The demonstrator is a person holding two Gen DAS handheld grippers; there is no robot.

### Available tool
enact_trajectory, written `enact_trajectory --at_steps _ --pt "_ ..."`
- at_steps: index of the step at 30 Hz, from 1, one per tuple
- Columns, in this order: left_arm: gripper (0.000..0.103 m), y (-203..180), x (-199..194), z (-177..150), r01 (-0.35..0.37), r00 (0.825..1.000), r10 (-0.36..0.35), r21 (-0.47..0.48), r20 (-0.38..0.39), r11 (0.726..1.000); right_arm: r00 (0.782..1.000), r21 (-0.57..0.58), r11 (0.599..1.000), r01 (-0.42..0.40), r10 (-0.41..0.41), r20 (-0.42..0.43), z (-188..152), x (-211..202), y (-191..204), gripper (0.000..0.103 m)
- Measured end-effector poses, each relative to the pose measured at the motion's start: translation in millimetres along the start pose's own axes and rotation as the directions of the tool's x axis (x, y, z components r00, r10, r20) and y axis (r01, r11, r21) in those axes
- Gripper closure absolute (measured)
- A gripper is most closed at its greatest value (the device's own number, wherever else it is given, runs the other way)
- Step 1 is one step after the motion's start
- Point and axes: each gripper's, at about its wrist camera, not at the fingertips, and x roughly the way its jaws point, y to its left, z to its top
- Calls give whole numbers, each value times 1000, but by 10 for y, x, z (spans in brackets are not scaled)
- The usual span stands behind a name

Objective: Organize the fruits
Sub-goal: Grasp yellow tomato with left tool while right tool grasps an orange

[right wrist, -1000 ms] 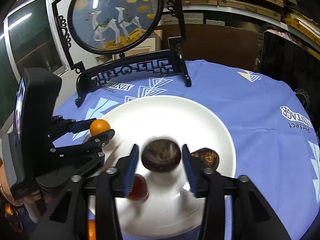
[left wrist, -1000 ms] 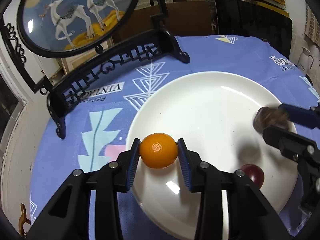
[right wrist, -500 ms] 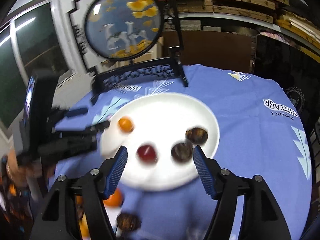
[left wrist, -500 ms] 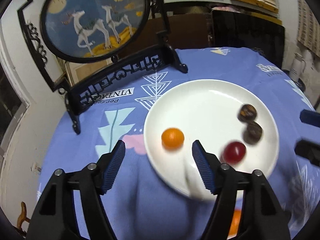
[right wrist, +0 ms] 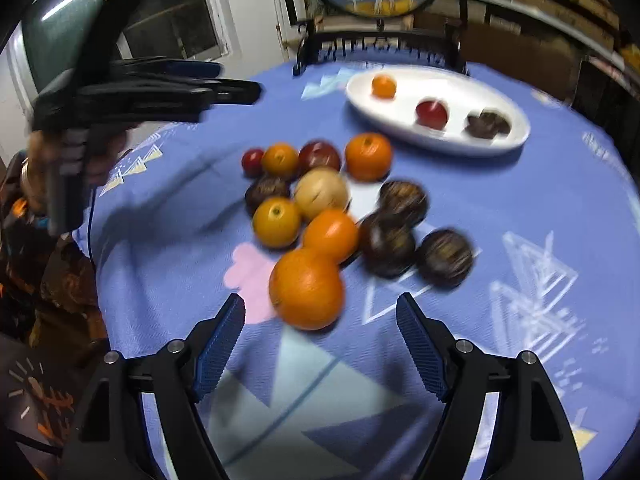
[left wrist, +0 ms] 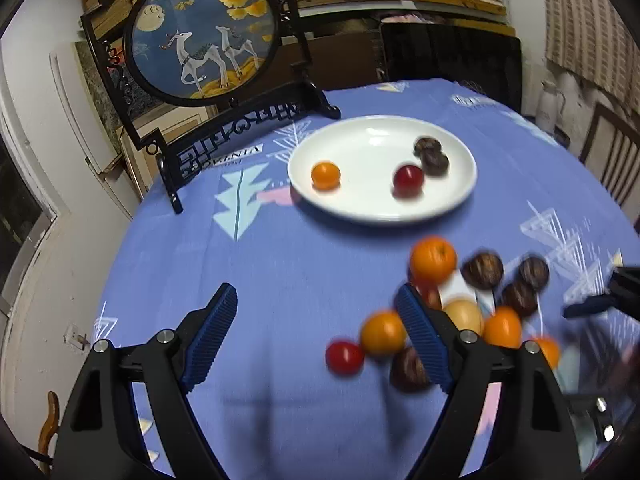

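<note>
With both jaws just widened and empty, the left hand-held gripper (left wrist: 316, 332) and right hand-held gripper (right wrist: 320, 334) hung over the loose fruit pile (right wrist: 320, 200) on the surface, short of the plate (right wrist: 516, 140), where a hasty pinch could roll neighbours off.

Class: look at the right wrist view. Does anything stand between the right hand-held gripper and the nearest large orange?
Nothing visible does. The right hand-held gripper is open, with only bare tablecloth between it and the large orange; the other fruit lies beyond it.
</note>
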Motion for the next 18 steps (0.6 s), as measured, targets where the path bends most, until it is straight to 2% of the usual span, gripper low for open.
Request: enact_trajectory --at_steps 1,2,3,4,7,10,13,16,18 --pt "22 -20 -44 -88 12 1000 -12 10 -6 1000 1000 13 1000 -5 5 -3 -12 50 2 25" --pt "22 -38 -68 -152 20 1000 -20 17 -13 1000 1000 22 1000 -10 11 -6 -12 99 0 30" --pt "22 -58 -86 -217 28 999 -27 25 -22 999 1000 24 1000 -17 17 -7 -7 128 3 51" --pt "22 -86 -105 -310 48 998 -47 33 -34 998 999 22 999 -41 41 -17 -1 162 0 60" --pt "22 -223 -116 -501 111 992 -107 62 -68 992 999 14 999 -31 31 -5 -11 124 -7 60" --pt "22 -460 -134 -610 169 985 -161 125 -68 978 1000 34 999 -18 18 -2 -63 58 -86 60" --pt "23 -688 -110 -614 176 984 -170 201 -50 964 1000 76 997 0 -1 8 -132 -20 -209 60" --pt "42 -872 -10 -569 195 981 -186 258 -59 946 1000 112 994 -4 3 13 -190 -73 -291 60" --pt "46 -954 85 -533 208 978 -192 273 -83 939 1000 121 993 0 -2 14 -241 -104 -317 59"
